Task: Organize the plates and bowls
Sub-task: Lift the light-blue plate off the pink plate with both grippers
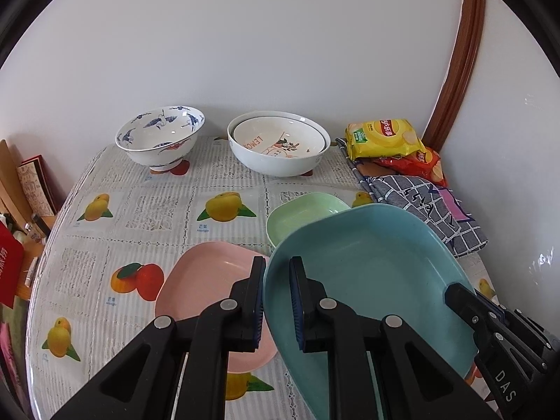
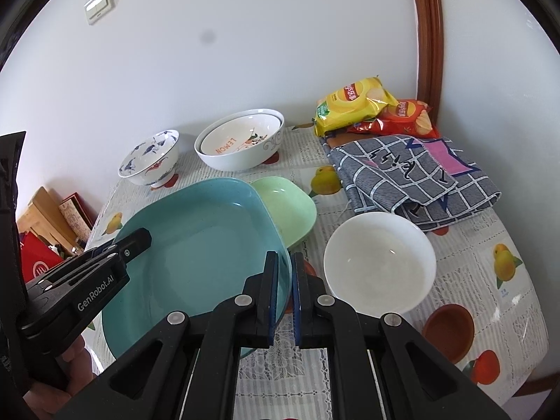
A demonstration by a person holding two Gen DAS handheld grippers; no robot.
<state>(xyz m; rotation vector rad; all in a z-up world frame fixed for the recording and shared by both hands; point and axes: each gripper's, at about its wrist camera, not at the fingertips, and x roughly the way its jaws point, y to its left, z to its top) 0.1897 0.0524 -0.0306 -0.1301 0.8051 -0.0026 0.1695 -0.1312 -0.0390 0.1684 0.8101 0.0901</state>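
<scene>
Blue plate held aloft, left claw clenched on its rim, right claw clenched opposite

large plate: teal
small plate: pale green
third plate: pink
footed bowl: white, blue cranes
surface: fruit-print cloth

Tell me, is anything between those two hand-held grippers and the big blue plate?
Nothing visible. The left hand-held gripper already has the blue plate rim between its fingers, and the right hand-held gripper straddles the opposite rim. The pink plate and green plate lie beside and partly under it.
</scene>
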